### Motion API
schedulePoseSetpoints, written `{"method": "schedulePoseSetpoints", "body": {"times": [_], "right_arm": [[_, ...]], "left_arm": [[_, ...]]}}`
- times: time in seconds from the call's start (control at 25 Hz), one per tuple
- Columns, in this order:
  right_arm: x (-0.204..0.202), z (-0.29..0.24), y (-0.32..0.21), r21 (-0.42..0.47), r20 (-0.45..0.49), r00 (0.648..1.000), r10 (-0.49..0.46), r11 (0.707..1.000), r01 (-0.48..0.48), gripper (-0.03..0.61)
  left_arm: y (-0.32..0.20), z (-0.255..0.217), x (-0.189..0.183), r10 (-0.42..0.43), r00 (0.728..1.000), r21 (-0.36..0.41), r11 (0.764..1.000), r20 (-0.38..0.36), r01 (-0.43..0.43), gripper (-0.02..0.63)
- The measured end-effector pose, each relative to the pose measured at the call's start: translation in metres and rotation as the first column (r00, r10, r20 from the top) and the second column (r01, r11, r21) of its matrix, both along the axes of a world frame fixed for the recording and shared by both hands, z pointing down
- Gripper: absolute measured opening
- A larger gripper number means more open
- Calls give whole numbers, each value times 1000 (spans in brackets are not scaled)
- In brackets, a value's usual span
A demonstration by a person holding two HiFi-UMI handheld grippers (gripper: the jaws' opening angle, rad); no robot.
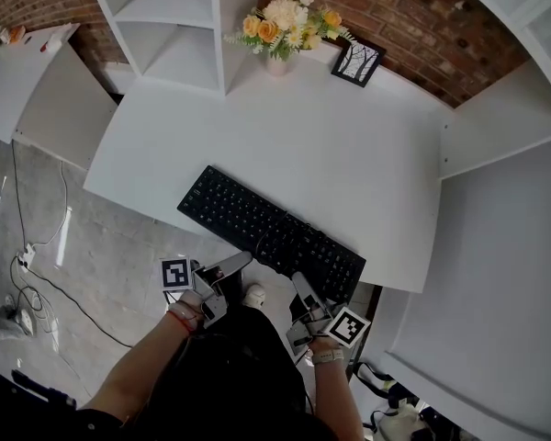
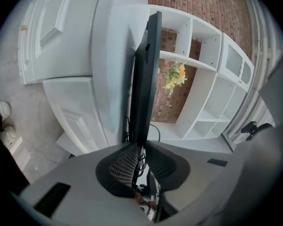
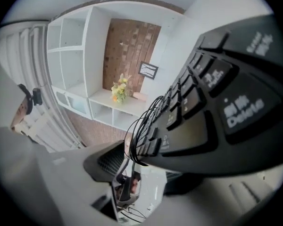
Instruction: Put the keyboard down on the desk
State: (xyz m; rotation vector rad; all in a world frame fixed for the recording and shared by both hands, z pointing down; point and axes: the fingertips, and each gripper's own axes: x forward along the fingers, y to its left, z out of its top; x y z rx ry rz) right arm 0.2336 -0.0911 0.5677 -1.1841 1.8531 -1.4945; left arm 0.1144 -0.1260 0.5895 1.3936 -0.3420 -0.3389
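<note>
Now your left gripper [image 1: 239,261] pinches the near long edge of the flat black plastic keyboard [image 1: 271,232]. In the left gripper view its ribbed pads [image 2: 125,166] press on the thin slab [image 2: 144,88] from both sides, and the slab runs edge-on straight ahead.

Your right gripper [image 1: 300,283] sits at the keyboard's near right end with its fingers [image 3: 106,161] spread wide. The end with the Delete key [image 3: 245,109] looms just beside them, gripped by nothing on that side.

The keyboard lies diagonally along the near edge of the broad white desk [image 1: 349,154], left end farther, right end nearer. You cannot tell whether it rests flat on the top.

At the far side stand a pale vase of yellow and white flowers [image 1: 280,30] and, to its right, a small black-framed picture [image 1: 356,62], both against the red brick wall [image 1: 422,16].
</note>
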Motion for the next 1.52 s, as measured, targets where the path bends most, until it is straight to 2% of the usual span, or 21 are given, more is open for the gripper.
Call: {"method": "schedulePoseSetpoints", "body": {"times": [0.12, 0.2, 0.28, 0.32, 0.44, 0.52, 0.76, 0.88, 1.12, 1.24, 1.32, 1.4, 1.52], "right_arm": [[-6, 0, 2, -2, -82, 990, -113, 994, 113, 236], [-16, 14, 11, -59, -190, 951, -243, 970, 236, 236], [-22, 21, 14, -90, -266, 913, -309, 951, 296, 233], [-22, 20, 12, -91, -264, 916, -302, 953, 288, 222], [-16, 15, 6, -84, -213, 951, -224, 974, 210, 106], [-12, 15, 6, -84, -206, 959, -196, 980, 183, 10], [-14, 18, -7, -102, -214, 964, -156, 985, 137, 3], [-16, 23, -11, -119, -222, 964, -144, 986, 120, 3], [-15, 30, -13, -166, -149, 986, -82, 984, 56, 3], [-13, 34, -15, -193, -119, 991, -54, 981, 31, 3], [-12, 34, -17, -197, -105, 994, -40, 980, 18, 3], [-11, 34, -19, -205, -99, 995, -26, 979, 6, 3], [-10, 34, -23, -215, -99, 995, -3, 976, -18, 2]], "left_arm": [[-1, -4, 4, 7, 1000, 11, 1000, -13, -7, 48], [-1, -3, 9, 12, 1000, 5, 1000, -12, -12, 46], [-2, -3, 14, 13, 1000, -5, 1000, -22, -13, 44], [-2, -3, 16, 11, 999, -7, 1000, -32, -11, 44], [-2, -4, 23, 17, 999, -6, 1000, -41, -17, 44], [-2, -1, 27, 27, 999, -10, 1000, -28, -27, 43], [-11, 9, 29, -25, 1000, -67, 997, -15, 24, 34], [-14, 11, 29, -20, 1000, -63, 998, 13, 21, 25], [-9, 14, 32, 40, 990, -61, 998, 134, -32, 5], [-4, 6, 40, 112, 974, -16, 994, 197, -111, -17], [-1, 4, 45, 160, 950, 13, 985, 267, -170, -17], [0, 7, 46, 192, 915, 48, 973, 355, -224, -17], [-4, 11, 44, 201, 865, 107, 955, 459, -278, -17]]}}
